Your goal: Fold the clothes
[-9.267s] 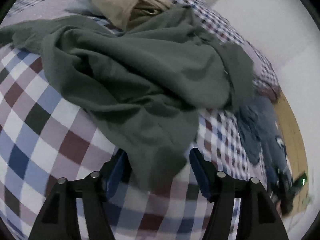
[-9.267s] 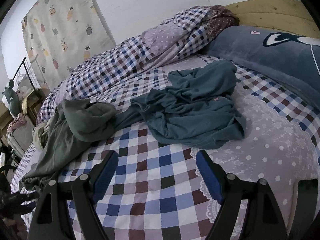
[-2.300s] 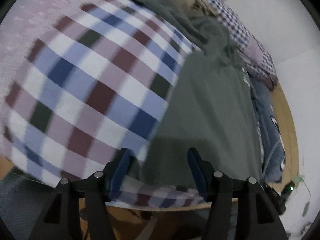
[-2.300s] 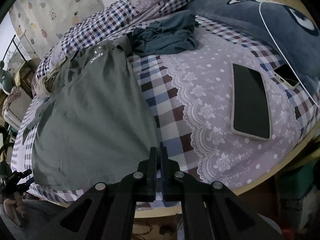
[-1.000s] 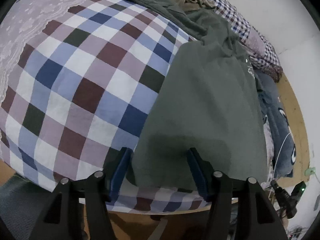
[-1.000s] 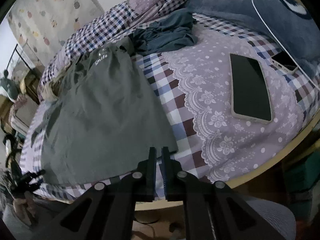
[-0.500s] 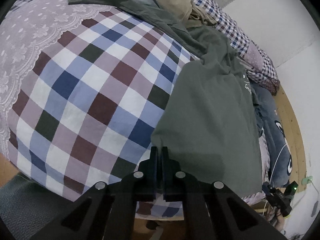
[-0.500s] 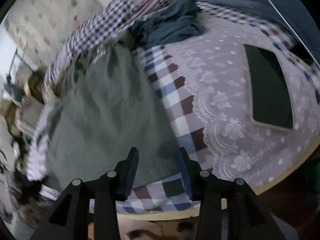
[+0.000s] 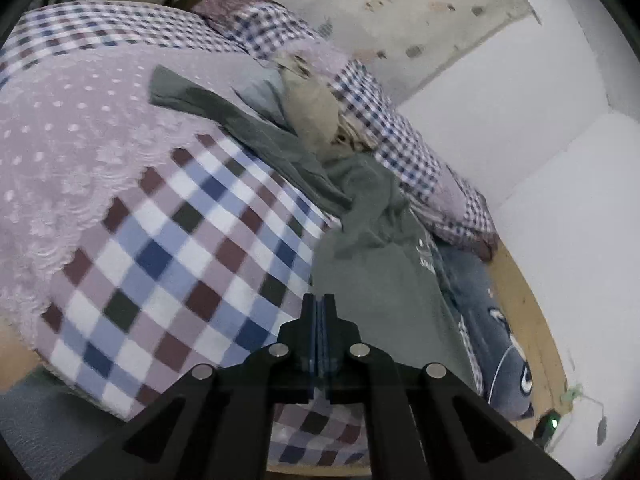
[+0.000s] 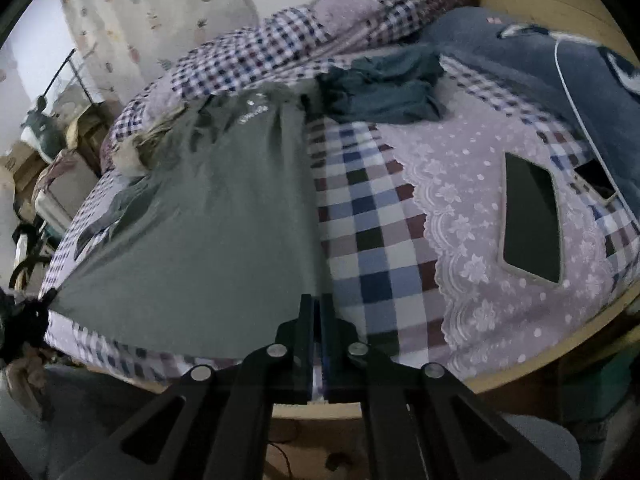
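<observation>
— Grey-green T-shirt (image 10: 208, 216): where is it?

— Spread front-down along the near part of the checked bedspread (image 10: 372, 240), hem toward the bed's edge, collar end with pale lettering toward the rolled duvet (image 10: 280, 36). One sleeve trails off to the left side.

— And the tongs?

— The right gripper (image 10: 318, 312) has its jaws pressed together at the shirt's near right hem corner; the left gripper (image 9: 319, 312) is closed the same way at the near left corner. Each looks pinched on the hem, and the cloth looks taut between them.

— So which step?

— I judge it the start of the first fold: both bottom corners taken, nothing folded yet.

— What does the next move need?

— Probably lifting both corners together, level, and carrying the hem up toward the collar so the edges meet squarely. The bunched shoulders near the beige garment (image 9: 316, 116) may need smoothing. The teal garment (image 10: 384, 88) and the phone (image 10: 530, 224) lie well clear.
</observation>
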`<move>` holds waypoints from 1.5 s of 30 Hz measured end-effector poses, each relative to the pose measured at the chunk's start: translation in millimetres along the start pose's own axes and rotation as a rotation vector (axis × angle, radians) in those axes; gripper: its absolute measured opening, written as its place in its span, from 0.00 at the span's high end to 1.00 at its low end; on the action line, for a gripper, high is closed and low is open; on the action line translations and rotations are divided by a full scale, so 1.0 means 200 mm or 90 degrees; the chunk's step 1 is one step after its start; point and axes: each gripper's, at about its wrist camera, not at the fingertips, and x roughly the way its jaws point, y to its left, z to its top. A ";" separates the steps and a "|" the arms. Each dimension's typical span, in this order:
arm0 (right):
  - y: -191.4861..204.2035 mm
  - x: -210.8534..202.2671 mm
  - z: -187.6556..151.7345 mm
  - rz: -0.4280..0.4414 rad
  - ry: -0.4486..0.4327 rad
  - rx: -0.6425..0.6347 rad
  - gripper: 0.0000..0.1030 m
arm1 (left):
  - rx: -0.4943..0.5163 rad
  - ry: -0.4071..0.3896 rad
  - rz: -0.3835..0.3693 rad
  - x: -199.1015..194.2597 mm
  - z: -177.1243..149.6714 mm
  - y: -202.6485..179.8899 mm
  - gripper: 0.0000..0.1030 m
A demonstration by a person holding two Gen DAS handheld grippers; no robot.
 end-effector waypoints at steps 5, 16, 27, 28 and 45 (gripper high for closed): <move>0.01 0.13 -0.03 -0.086 0.065 -0.016 0.99 | -0.023 0.036 0.076 0.06 -0.01 0.05 0.99; -0.10 0.14 -0.05 -0.103 0.071 0.045 0.94 | 0.000 0.110 0.200 0.14 -0.09 0.07 0.94; -0.13 0.29 0.00 -0.018 0.123 0.065 0.54 | 0.017 0.156 0.213 0.25 -0.10 0.07 0.41; -0.11 0.32 -0.01 -0.028 0.138 0.050 0.54 | 0.020 0.169 0.217 0.27 -0.11 0.07 0.41; -0.05 0.30 -0.01 -0.231 0.143 -0.006 0.98 | 0.055 0.221 0.216 0.25 -0.17 0.04 0.98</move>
